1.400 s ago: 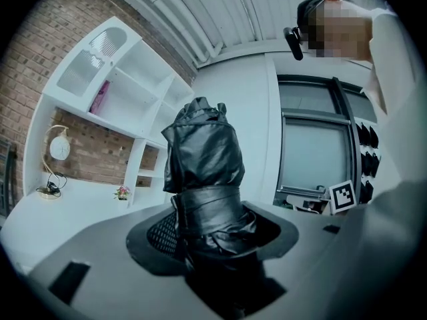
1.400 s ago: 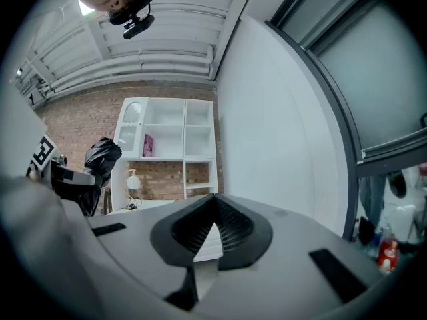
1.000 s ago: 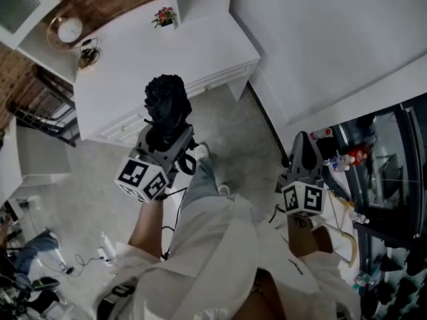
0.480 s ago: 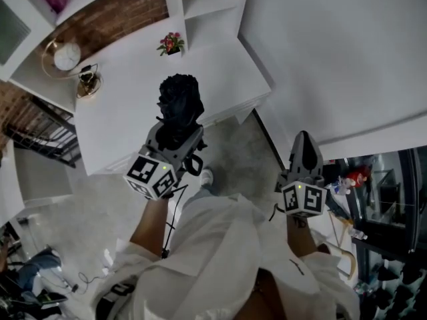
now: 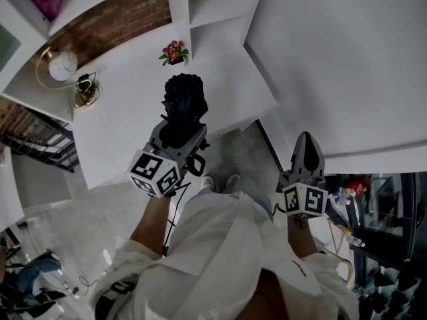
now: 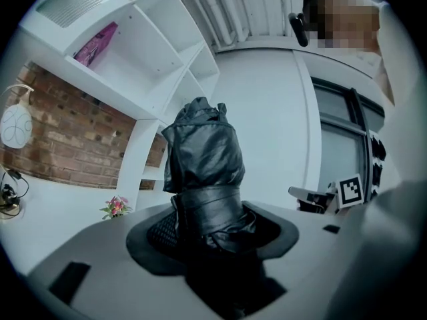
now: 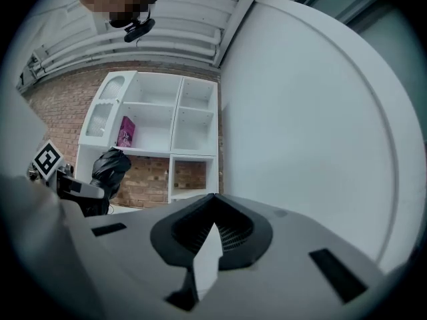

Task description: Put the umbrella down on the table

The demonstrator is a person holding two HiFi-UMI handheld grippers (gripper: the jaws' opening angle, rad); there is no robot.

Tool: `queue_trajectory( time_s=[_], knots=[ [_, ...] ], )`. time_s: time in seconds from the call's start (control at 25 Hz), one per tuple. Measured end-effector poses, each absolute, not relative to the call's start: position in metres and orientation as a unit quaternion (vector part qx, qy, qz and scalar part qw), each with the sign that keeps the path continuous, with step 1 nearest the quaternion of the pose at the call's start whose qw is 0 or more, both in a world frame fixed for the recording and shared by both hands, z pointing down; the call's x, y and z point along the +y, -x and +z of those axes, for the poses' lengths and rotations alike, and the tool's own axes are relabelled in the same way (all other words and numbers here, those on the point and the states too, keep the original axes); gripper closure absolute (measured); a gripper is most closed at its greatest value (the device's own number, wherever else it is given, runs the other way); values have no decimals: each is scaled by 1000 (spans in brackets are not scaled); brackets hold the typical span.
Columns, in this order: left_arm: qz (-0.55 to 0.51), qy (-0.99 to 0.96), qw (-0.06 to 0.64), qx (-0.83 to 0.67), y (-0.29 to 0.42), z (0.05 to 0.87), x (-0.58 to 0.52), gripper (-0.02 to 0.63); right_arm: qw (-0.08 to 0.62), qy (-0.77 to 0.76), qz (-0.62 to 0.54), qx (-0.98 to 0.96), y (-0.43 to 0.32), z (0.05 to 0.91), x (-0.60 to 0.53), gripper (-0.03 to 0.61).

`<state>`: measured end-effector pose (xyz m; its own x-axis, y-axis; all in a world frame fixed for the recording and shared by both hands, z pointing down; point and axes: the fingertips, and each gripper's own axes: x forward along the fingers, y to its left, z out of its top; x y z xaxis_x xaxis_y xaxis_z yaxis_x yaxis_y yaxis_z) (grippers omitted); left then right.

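Observation:
A folded black umbrella [image 5: 185, 99] stands bundled between the jaws of my left gripper [image 5: 179, 131], which is shut on it. In the head view it hangs over the near part of the white table [image 5: 113, 135]. The left gripper view shows the umbrella [image 6: 203, 169] upright and strapped, filling the left gripper [image 6: 210, 235]. My right gripper [image 5: 305, 153] is off to the right, beyond the table's end and near the white wall. Its jaws meet at a point and hold nothing. In the right gripper view the right gripper [image 7: 212, 227] is shut, and the umbrella [image 7: 110, 167] shows at far left.
On the table's far side stand a small flower pot [image 5: 175, 52], a round clock [image 5: 63, 65] and a small dark ornament [image 5: 85, 92]. White shelves [image 7: 153, 129] back onto a brick wall. A white wall [image 5: 347, 65] fills the right. Grey floor with cables lies below left.
Both grippers have moved forward together toward the table. The umbrella now hangs over the tabletop instead of the floor in front of it. Neither gripper's jaws have changed.

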<state>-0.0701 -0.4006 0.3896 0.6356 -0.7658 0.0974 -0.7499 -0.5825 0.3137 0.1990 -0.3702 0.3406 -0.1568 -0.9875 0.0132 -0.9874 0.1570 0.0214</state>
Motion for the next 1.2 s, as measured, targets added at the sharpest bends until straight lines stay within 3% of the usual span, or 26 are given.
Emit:
queue_trajectory(
  time_s=[1.2],
  knots=[
    [47, -793, 250, -553, -5, 473, -619, 342, 37, -473, 78, -877, -194, 433, -662, 560]
  ],
)
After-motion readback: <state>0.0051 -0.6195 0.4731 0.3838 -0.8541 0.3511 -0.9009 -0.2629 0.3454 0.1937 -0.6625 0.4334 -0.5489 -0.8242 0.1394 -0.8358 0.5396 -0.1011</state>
